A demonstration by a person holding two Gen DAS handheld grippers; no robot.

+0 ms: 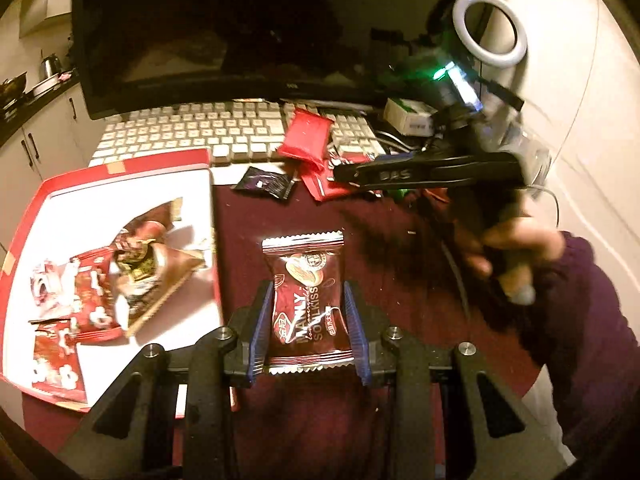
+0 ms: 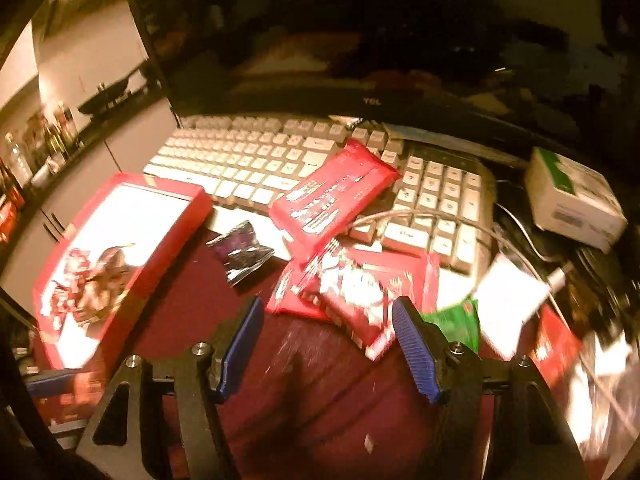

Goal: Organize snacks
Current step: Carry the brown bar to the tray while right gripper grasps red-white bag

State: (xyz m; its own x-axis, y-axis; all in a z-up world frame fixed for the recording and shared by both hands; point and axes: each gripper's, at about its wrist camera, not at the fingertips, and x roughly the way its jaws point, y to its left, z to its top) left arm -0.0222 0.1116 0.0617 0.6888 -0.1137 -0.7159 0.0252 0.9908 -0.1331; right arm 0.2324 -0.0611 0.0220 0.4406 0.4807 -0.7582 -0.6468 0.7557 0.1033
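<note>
My left gripper (image 1: 308,320) is shut on a dark red "Soulkiss" snack packet (image 1: 306,300), held above the maroon table. To its left lies a red-rimmed white tray (image 1: 132,188) with several snack packets (image 1: 120,280) in it. My right gripper (image 2: 328,344) is open and empty, just short of a pile of red snack packets (image 2: 352,292). A larger red packet (image 2: 332,196) leans on the keyboard (image 2: 248,160). A small dark purple packet (image 2: 240,252) lies between pile and tray (image 2: 168,232). The right gripper also shows in the left wrist view (image 1: 352,174).
A black monitor (image 1: 224,28) stands behind the keyboard (image 1: 192,132). A white box (image 2: 572,196), cables and a green packet (image 2: 456,320) crowd the right side. A ring light (image 1: 490,28) stands at the back right. The maroon table (image 2: 320,400) shows below my right gripper.
</note>
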